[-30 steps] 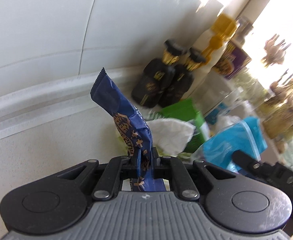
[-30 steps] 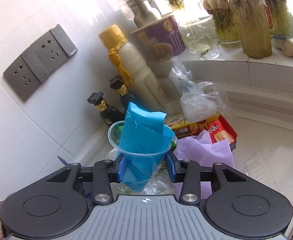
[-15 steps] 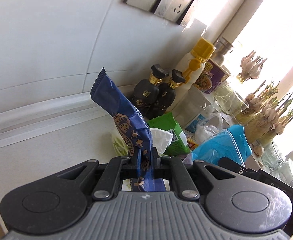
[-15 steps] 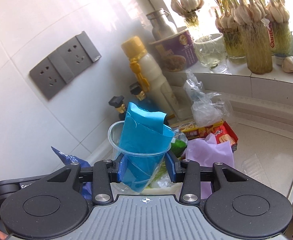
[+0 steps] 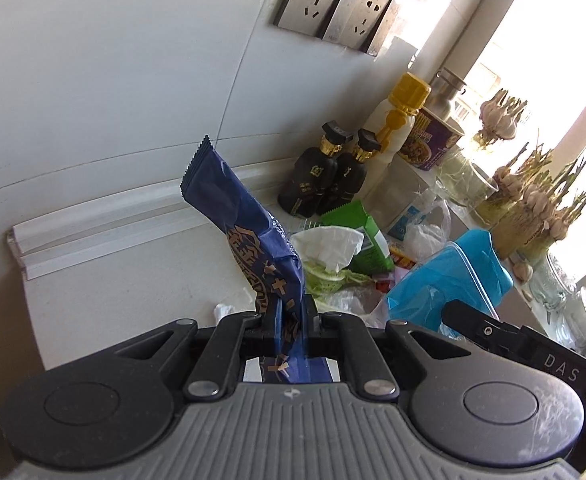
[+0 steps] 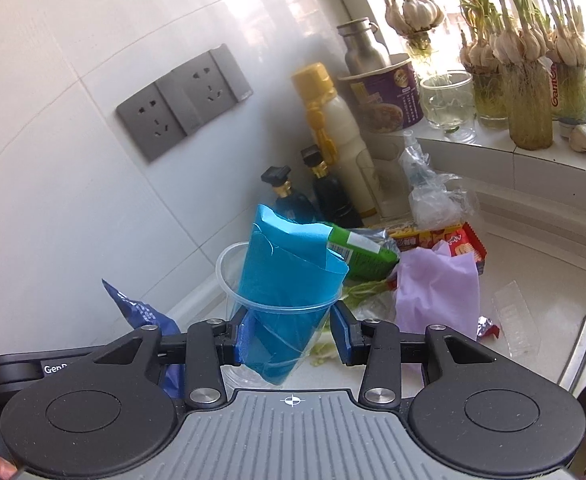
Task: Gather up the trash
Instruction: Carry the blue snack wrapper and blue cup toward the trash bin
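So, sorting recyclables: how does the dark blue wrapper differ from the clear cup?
The dark blue wrapper is flat, opaque, printed; the clear cup is round, see-through and stuffed with blue plastic. The wrapper is pinched thin, the cup gripped wide. Each is held in a hand-held gripper.

Two dark bottles (image 5: pixel 321 176), two wall sockets (image 5: pixel 333 4)

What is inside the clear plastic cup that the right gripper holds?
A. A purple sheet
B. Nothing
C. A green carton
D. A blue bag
D: in the right wrist view the right gripper clamps the clear plastic cup, and a blue bag stands inside it.
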The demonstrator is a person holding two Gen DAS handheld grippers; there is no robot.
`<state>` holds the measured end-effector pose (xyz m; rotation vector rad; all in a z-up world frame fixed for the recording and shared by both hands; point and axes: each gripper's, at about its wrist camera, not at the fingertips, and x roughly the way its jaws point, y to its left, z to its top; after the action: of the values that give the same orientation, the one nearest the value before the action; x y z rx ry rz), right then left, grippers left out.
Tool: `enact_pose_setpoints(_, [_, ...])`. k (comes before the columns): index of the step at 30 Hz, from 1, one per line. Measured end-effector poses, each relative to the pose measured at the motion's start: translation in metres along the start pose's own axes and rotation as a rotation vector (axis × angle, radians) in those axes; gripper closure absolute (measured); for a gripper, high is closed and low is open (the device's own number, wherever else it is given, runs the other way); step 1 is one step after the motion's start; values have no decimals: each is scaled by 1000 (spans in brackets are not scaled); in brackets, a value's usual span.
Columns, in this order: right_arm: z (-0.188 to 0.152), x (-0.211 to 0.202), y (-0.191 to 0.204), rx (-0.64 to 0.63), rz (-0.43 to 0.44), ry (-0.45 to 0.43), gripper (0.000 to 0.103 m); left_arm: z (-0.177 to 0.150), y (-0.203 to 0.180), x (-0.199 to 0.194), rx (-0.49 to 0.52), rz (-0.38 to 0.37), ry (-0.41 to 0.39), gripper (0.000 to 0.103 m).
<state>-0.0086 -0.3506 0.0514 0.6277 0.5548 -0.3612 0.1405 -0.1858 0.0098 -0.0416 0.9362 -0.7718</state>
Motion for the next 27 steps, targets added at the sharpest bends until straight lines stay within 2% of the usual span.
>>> enact_pose_setpoints(13, [-28, -26, 25, -61, 9, 53, 63, -33, 10, -32, 5, 20, 25, 95])
enact_pose_setpoints(27, [-58, -37, 58, -131, 41, 105, 63, -58, 39, -58, -44, 49, 18, 95])
